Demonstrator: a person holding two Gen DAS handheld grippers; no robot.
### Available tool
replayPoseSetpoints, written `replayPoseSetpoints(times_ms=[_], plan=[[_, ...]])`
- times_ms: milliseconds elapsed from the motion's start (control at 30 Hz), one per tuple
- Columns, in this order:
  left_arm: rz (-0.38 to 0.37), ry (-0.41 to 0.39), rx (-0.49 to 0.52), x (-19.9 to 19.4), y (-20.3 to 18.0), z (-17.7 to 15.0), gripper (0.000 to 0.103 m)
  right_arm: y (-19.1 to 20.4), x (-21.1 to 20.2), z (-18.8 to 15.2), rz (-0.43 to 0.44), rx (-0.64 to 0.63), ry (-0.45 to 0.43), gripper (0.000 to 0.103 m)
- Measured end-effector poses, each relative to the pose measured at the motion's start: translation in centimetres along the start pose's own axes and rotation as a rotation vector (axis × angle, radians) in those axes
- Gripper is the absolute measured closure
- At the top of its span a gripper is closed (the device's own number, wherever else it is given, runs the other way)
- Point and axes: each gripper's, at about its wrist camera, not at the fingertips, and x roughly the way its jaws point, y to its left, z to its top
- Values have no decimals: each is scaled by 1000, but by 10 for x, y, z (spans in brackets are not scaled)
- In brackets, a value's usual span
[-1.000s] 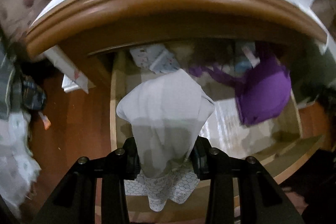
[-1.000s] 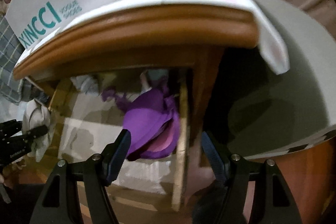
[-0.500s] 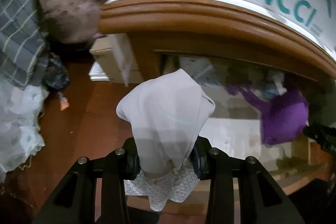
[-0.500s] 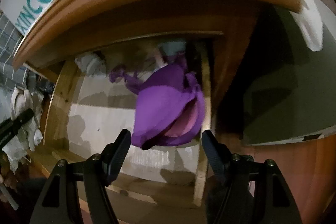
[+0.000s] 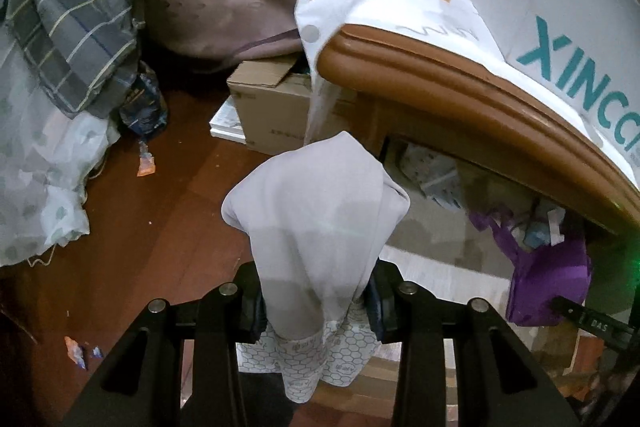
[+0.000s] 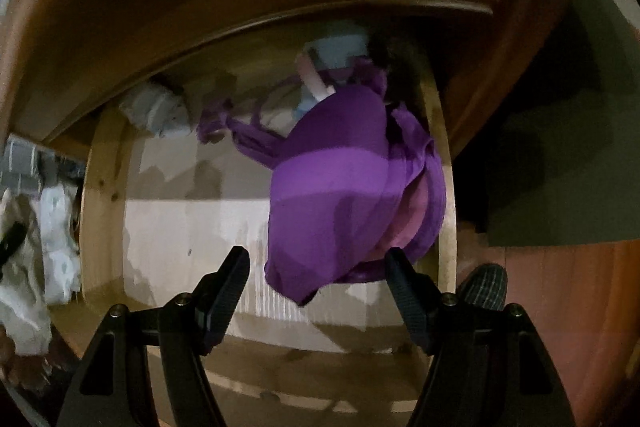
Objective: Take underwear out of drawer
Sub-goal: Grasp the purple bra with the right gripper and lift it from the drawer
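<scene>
Dark red-brown wooden flooring (image 5: pixel 168 211) is stretching under a brown wooden cabinet (image 5: pixel 472 99), whose pale pine drawer (image 6: pixel 102 195) is standing pulled open. Inside it, along the right wall, crumpled purple fabric underwear (image 6: pixel 344 187) is lying just ahead of the right gripper (image 6: pixel 318 279), whose jaws are spreading wide apart. Outside the drawer, the left gripper (image 5: pixel 316 299) is clenching pale lilac underwear (image 5: pixel 316 219) with a honeycomb-printed hem.

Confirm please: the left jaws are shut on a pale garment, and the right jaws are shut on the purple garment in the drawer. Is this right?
Not quite. The right gripper is open, as the right wrist view shows: the purple garment lies in the drawer ahead, ungrasped. The left gripper is indeed shut on the pale garment.
</scene>
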Motion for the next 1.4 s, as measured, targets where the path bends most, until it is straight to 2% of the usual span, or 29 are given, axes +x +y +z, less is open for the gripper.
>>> replayPoseSetpoints(times_ms=[67,267,500,533,567,633,700,767,967,1200,1400], plan=[[-5,7,-9,1,4,1,68,3,3,3,-23,-22,1,31],[-12,37,-56,5,15,1,68,31,4,6,-157,-235,-43,32],[-29,34,-47,2,13,0,68,42,12,7,-225,-291,-66,33],[-27,38,-47,2,13,-1,68,43,12,7,-222,-298,-72,38],[-28,41,-47,3,13,-1,68,42,10,7,-217,-302,-76,49],[-30,40,-46,2,13,-1,68,39,10,5,-145,-285,-64,63],[-24,35,-46,2,13,-1,68,38,16,5,-92,-251,-30,71],[-20,37,-48,3,14,0,68,39,16,4,-70,-241,-32,78],[-23,31,-39,3,13,0,68,48,16,-1,-70,-262,-30,80],[-25,34,-26,5,10,1,68,50,29,10,-91,-220,33,77],[-22,37,-25,9,9,1,68,52,29,10,-65,-223,26,85]])
